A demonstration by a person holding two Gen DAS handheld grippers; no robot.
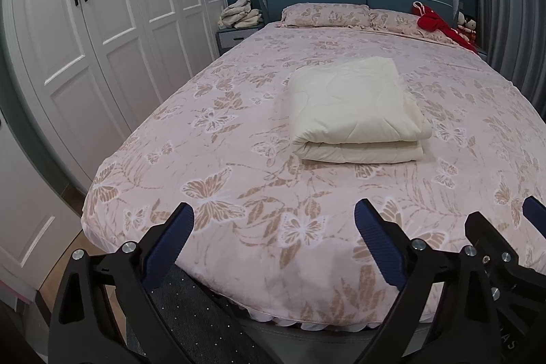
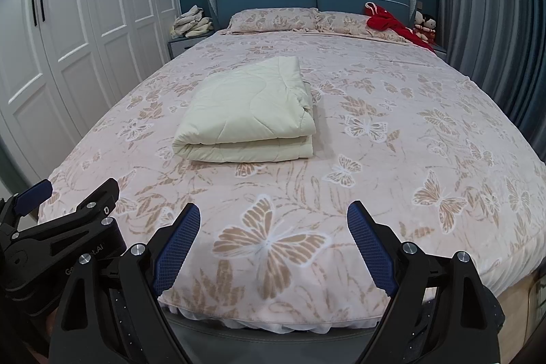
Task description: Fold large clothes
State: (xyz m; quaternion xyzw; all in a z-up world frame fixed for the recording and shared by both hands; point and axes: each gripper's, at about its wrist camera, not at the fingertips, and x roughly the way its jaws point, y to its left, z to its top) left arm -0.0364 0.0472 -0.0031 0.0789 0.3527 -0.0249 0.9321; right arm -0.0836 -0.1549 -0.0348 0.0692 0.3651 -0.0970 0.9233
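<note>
A cream quilted blanket [image 1: 351,111] lies folded into a thick rectangle on the middle of the bed [image 1: 239,159]; it also shows in the right wrist view [image 2: 245,115]. My left gripper [image 1: 274,214] is open and empty, held over the foot of the bed, well short of the blanket. My right gripper [image 2: 273,214] is open and empty too, beside the left one at the foot of the bed. The right gripper's fingers [image 1: 491,227] show at the right edge of the left wrist view, and the left gripper [image 2: 68,203] shows at the left of the right wrist view.
The bed has a pink butterfly-print cover and two pillows [image 2: 273,19] at a blue headboard. A red garment [image 2: 392,23] lies on the right pillow. White wardrobes [image 1: 85,40] line the left wall. A bedside table holds a cloth pile [image 1: 239,14]. Grey curtains [image 2: 484,5] hang at right.
</note>
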